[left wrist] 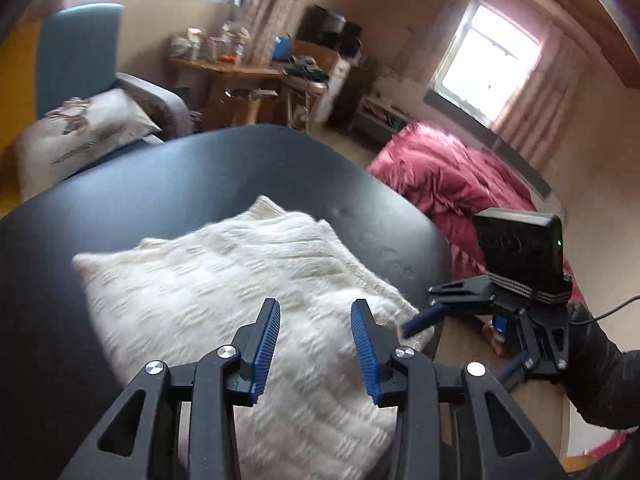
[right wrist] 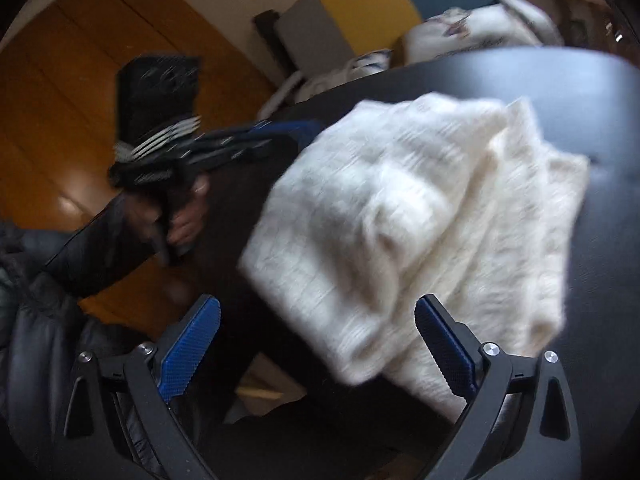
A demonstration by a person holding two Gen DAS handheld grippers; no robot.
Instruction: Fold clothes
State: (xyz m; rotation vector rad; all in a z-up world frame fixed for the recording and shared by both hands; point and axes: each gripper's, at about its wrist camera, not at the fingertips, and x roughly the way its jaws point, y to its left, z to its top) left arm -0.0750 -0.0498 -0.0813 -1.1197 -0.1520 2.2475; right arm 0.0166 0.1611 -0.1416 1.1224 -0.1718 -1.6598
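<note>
While both claws hang apart and empty, a cream knitted sweater [left wrist: 240, 280] lies in a compact, layered bundle on the dark bench [left wrist: 160, 168]. Nearest the left wrist camera, the left claw [left wrist: 315, 312] hovers just over the near part of the knit, blue pads spread, gripping nothing. Beside it, off the bench's right edge, the right claw [left wrist: 424, 320] is held by a gloved hand [left wrist: 588, 332] in a dark padded sleeve, one blue finger reaching toward the bundle's corner. From the right wrist camera, the right claw [right wrist: 316, 320] stands wide open in front of the sweater [right wrist: 420, 220], whose stacked layers suggest at least one fold is already in; whether more folding or only tidying remains cannot be judged here. Open pads near the fabric would suit either a fresh grip or a release. Farther off, a pillow [left wrist: 84, 132] rests on a blue armchair [left wrist: 80, 52], a red quilt [left wrist: 452, 176] is heaped under a bright window [left wrist: 488, 60], and a cluttered wooden desk [left wrist: 240, 68] lines the far wall.
</note>
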